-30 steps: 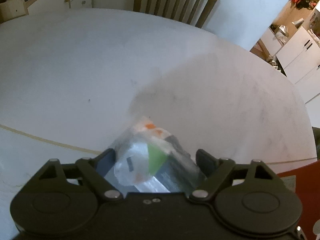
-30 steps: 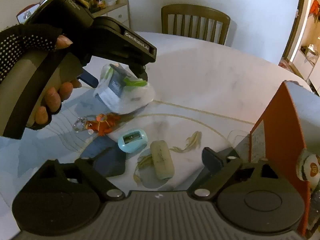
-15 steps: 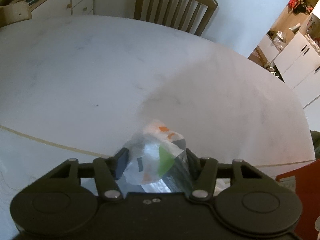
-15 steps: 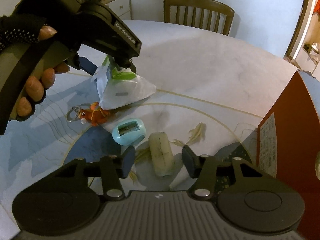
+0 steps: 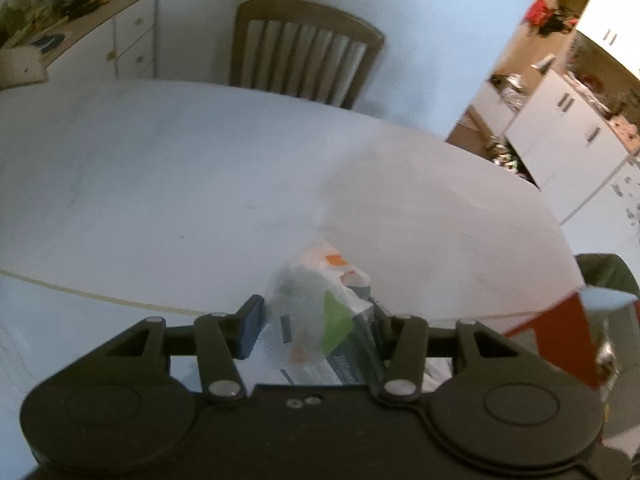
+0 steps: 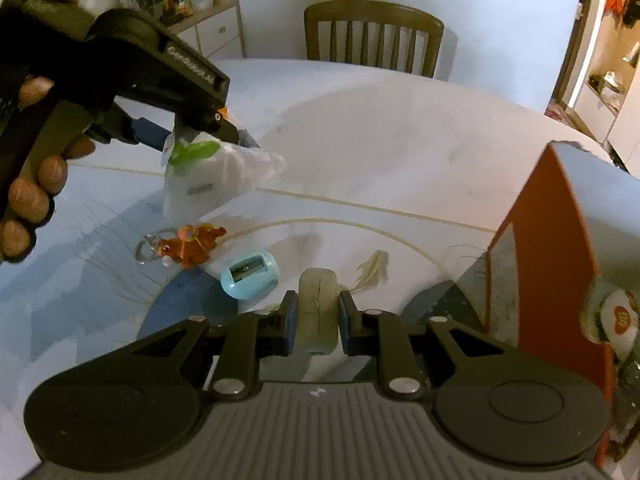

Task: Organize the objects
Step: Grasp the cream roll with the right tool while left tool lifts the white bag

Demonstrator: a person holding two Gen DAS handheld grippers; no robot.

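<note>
A: What does the left gripper (image 6: 200,132) have?

B: A clear plastic packet (image 6: 212,180) with a green patch. Its jaws have just been closing and now pinch the packet's top, so the packet hangs above the worktop (image 6: 380,140), up and left of the blue sharpener (image 6: 250,274). In the left wrist view the packet (image 5: 316,320) sits squeezed between the two fingers of the gripper (image 5: 316,326).

A: And the right gripper (image 6: 318,320)?

B: Its jaws have just been closing too, and now clamp the sides of a pale eraser (image 6: 318,310), which lies on the worktop just right of the sharpener.

A: Anything else nearby?

B: An orange keychain toy (image 6: 188,246) lies just left of the sharpener, below the packet. A red box (image 6: 556,260) stands well to the sharpener's right.
</note>
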